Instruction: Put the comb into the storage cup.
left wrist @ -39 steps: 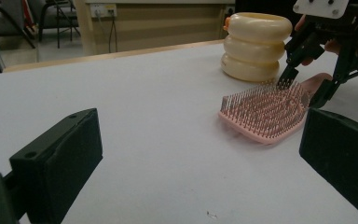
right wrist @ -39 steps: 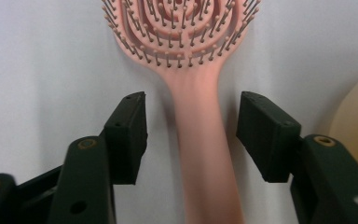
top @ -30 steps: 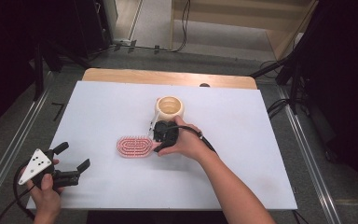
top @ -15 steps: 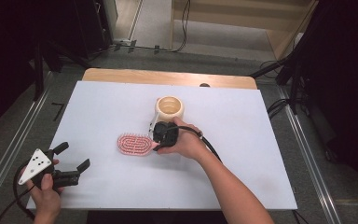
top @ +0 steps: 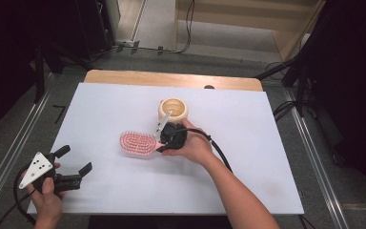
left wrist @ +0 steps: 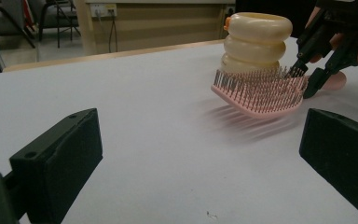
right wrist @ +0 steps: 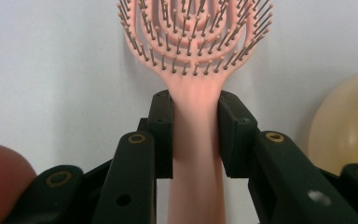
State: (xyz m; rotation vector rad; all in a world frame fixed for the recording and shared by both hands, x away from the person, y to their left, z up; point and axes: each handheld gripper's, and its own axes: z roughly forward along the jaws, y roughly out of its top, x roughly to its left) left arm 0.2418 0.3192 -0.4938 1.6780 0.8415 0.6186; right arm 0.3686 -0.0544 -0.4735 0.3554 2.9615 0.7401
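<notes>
A white sheet (top: 124,100) is spread over a wooden table (top: 171,78), and beyond it a grey floor with cables and a pale wooden cabinet are seen. One pink hairbrush (top: 138,143) is laid bristles-up near the sheet's middle, its long axis running from nine o'clock to three o'clock in the high view, with the head at nine and the handle at three. The handle is clamped between the jaws of the right gripper (right wrist: 195,135), which have just been closing onto it and are pressed against both its sides. One cream ribbed pot (top: 173,109) is stood just beside the brush, at about one o'clock from it. The left gripper (top: 74,164) is held at the sheet's seven o'clock corner, jaws spread wide with nothing between them. Two grippers are counted.
</notes>
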